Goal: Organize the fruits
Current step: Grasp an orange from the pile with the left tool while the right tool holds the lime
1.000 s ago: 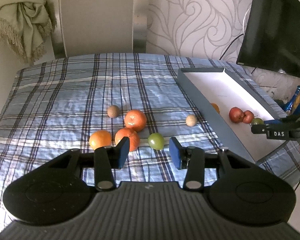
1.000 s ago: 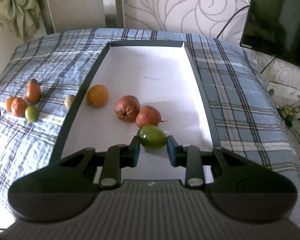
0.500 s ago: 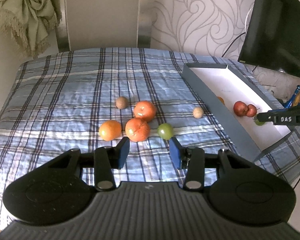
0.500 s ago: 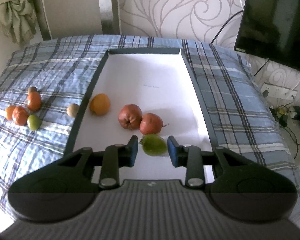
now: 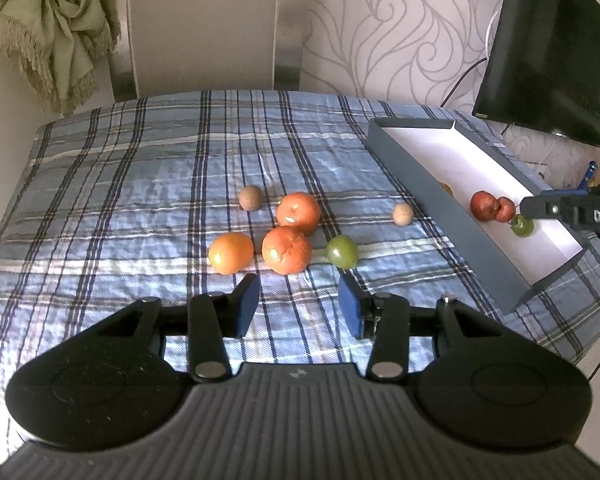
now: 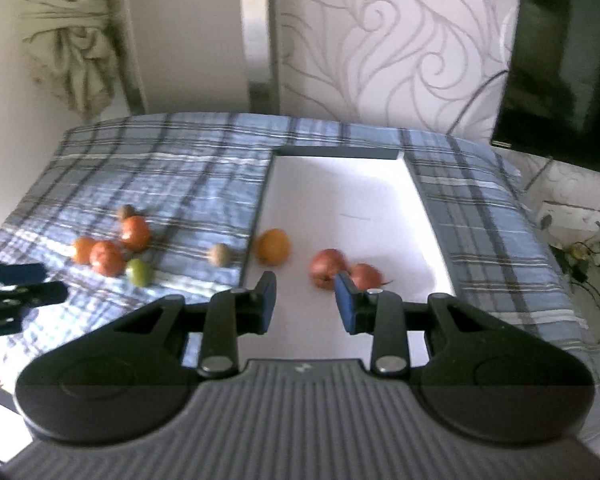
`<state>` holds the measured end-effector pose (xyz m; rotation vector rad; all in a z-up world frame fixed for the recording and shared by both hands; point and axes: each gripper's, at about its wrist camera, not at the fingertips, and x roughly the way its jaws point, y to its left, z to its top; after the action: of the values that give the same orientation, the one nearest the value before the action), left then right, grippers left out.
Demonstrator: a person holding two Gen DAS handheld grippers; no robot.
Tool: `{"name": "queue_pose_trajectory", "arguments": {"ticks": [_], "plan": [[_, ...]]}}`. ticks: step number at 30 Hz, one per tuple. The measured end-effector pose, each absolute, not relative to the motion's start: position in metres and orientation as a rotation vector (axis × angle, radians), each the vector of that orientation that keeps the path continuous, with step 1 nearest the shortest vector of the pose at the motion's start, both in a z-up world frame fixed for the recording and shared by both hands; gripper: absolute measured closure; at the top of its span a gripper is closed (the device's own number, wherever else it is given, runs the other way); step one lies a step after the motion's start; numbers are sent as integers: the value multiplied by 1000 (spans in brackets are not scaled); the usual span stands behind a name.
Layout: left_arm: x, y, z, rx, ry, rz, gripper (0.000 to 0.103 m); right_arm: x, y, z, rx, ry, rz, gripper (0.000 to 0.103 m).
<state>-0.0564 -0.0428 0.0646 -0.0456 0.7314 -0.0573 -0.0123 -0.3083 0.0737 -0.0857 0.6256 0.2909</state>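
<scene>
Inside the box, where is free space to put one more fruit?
The far half of the box, from the orange fruit and two red fruits to the far wall, is bare white floor. The near part by the fruits is crowded.

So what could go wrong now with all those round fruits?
1. The fruits left on the cloth sit bunched: the green fruit is close to an orange one, so the open left gripper might bump a neighbour and send it rolling.
2. The small brown fruit lies near the box wall, which could block a finger.
3. The right view is blurry, so the right gripper may be moving fast and could knock the red fruits.
</scene>
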Motion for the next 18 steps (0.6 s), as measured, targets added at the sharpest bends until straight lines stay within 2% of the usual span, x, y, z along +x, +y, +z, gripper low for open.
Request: {"name": "queue_pose_trajectory", "arguments": {"ticks": [18], "plan": [[-23,-2,40,-6,730,4,54,-52,-290,71,-108,670,322,68]]}}
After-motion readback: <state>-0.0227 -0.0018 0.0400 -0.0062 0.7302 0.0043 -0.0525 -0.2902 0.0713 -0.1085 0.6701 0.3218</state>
